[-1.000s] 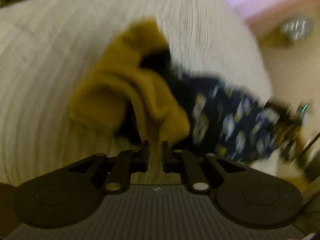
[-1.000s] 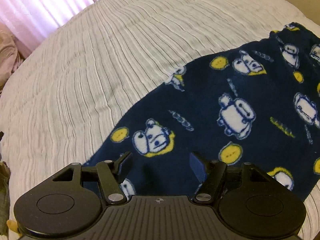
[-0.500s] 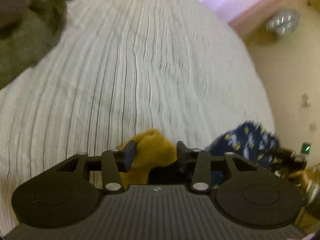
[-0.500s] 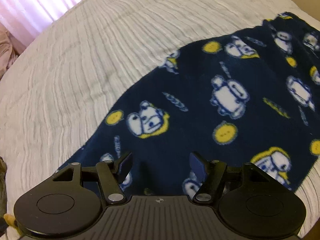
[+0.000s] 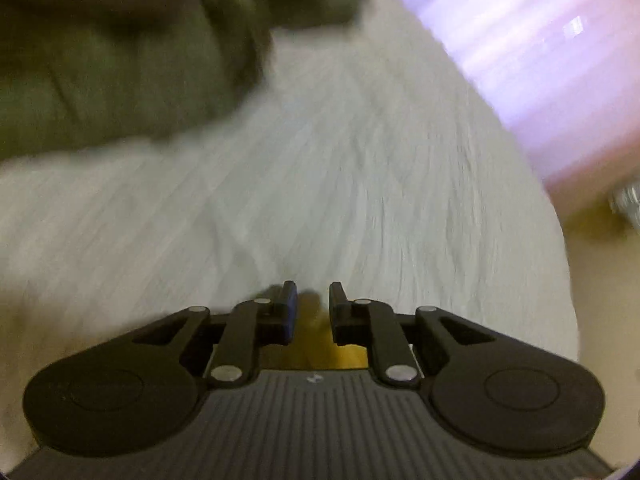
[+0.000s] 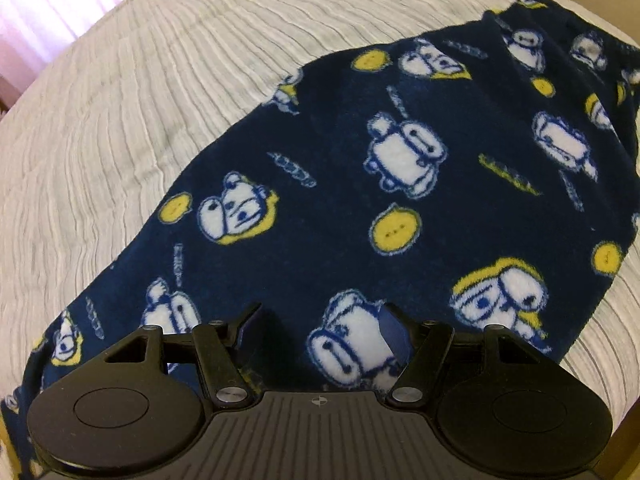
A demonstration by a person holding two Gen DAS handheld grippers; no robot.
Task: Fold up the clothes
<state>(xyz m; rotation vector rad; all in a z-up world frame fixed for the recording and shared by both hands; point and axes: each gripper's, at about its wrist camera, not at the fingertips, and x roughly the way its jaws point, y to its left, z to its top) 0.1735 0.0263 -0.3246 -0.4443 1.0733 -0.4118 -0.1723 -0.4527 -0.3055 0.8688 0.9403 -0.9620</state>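
1. Where the left gripper (image 5: 312,307) points down at the bed, its jaws stand close together with a narrow gap, having just opened a little; mustard-yellow cloth (image 5: 320,344) shows in that gap and below it, but the blur hides whether the pads press on it.
2. Beyond those jaws spreads the pale ribbed bedspread (image 5: 360,184), with a heap of olive-green fabric (image 5: 120,60) at its far left.
3. At the upper right of that view, a pinkish lit curtain (image 5: 540,60) hangs behind the bed.
4. On the other side, the right gripper (image 6: 320,332) has its jaws spread wide and released, hovering over the navy fleece garment (image 6: 400,168), nothing pinched between them.
5. That garment, printed with white cartoon figures and yellow dots, lies spread flat on the bedspread, running from lower left to upper right of the right wrist view.
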